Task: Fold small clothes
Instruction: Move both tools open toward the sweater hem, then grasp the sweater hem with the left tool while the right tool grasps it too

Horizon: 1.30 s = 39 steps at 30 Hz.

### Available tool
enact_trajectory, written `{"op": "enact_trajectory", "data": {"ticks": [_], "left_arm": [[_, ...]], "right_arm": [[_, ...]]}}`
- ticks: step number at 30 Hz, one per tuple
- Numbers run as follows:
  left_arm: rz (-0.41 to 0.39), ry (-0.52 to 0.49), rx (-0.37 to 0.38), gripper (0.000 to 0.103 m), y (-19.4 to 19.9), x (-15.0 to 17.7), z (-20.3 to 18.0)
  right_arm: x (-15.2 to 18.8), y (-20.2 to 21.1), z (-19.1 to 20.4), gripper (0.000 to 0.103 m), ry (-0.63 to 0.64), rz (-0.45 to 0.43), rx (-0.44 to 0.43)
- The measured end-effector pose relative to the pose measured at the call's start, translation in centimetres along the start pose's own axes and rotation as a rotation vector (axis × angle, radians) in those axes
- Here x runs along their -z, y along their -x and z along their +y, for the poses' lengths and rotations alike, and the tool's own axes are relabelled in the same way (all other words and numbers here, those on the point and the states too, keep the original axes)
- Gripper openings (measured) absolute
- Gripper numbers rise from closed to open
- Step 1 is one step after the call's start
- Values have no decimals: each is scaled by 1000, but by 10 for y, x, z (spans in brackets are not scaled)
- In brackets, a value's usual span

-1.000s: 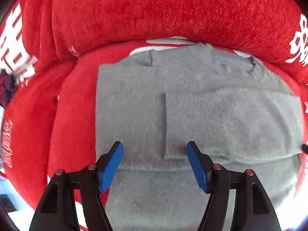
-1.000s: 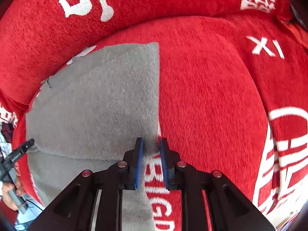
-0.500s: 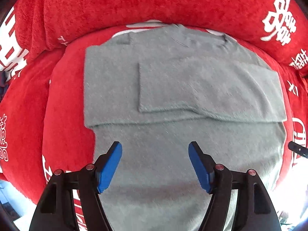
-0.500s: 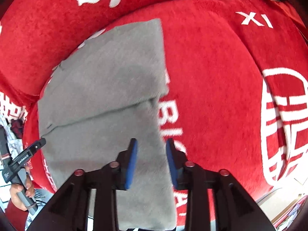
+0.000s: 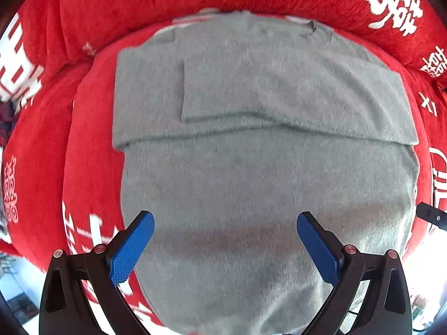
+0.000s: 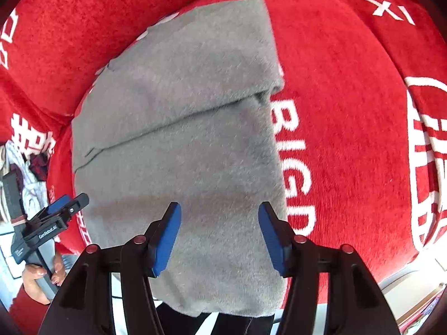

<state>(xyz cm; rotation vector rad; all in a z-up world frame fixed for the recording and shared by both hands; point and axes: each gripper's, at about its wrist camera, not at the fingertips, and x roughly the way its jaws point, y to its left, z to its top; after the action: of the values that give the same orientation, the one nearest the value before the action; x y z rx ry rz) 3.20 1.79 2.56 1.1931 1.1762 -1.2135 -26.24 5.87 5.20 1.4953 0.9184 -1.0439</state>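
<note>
A red sofa cover [image 5: 92, 150] with white lettering [image 6: 296, 167] fills the scene, and a heap of dark and pale cloth [image 6: 30, 164] lies at far left.

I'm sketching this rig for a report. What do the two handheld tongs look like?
Both tongs, left and right, are matte black frames with triangular cutouts, small red-topped screws and two flat blue fingers with a fine textured face. In the right wrist view, the left one's black body carries small white lettering.

Right hand-held gripper [image 6: 219, 240] released sweater [image 6: 178, 117], opened; both pulled back.
</note>
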Motion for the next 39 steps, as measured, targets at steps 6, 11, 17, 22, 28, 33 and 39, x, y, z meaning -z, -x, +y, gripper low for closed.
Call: {"op": "enact_trajectory", "data": {"ticks": [6,11,17,22,28,33,39], "left_arm": [[37,27,-25,102,-3,20,-1],[42,100,-21,102,0,34,3],[40,145,-20,102,2,53,12],[37,163,-21,102,3,70,26],[17,182,6,102,0,99,53],[15,197,38,102,-3,132,84],[45,200,97,102,-15,177,105]], "right_arm": [[5,-6,-1,65,26,50,-28],[8,-14,-5,65,36,96,-48],[9,-20,0,65,53,111,-81],[15,-24,11,65,67,105,-131],[30,-29,22,65,77,96,-149],[56,-39,29,65,102,110,-113],[89,-45,32,65,108,124,-101]]}}
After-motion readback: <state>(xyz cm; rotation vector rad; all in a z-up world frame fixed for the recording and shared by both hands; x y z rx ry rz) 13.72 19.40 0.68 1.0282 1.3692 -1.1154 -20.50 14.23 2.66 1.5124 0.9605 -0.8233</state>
